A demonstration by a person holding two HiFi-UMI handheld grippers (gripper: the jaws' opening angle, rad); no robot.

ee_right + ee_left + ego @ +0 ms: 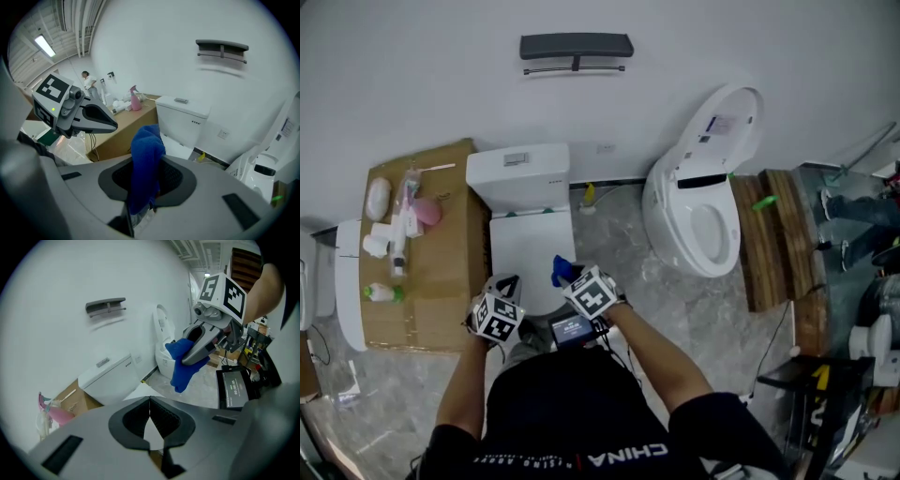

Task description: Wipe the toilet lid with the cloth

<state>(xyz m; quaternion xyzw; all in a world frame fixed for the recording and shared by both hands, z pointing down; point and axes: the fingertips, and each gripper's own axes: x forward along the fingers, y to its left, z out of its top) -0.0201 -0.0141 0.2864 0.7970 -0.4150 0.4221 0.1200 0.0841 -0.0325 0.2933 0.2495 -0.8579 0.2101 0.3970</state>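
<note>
Overhead, the head view showed the person standing over a white toilet with its lid (pixel 528 251) shut and the tank (pixel 518 174) behind it against the wall. The right gripper (pixel 569 275) hung above the front of that lid with a blue cloth (pixel 561 271) bunched at its tip. The left gripper (pixel 509 285) sat just beside it, over the lid's left edge. A cardboard box (pixel 441 272) with bottles on it stood to the left. A second toilet (pixel 698 192) with its seat raised stood well apart on the right.

In the left gripper view, this gripper's own two jaws were pressed together with nothing between them, only a sliver of white lid showing past the tips. Across from it the right gripper (pixel 202 347) carried the cloth (pixel 180 366), whose loose end drooped below the jaws and looked clear of the lid.

In the right gripper view, the jaws were clamped on the cloth (pixel 146 152), which stood up in a thick fold between the pads and hid most of them. The tank (pixel 183 118) and the lid lay ahead, and the left gripper (pixel 92 118) pointed in from the side.

The cloth looked soft, light and limp, likely to fold and slide rather than hold a shape. A pinch on the gathered middle, as here, seemed the sensible hold, leaving a free flap to press flat. The lid looked hard and smooth, so the cloth would probably glide easily and want firm downward pressure.
</note>
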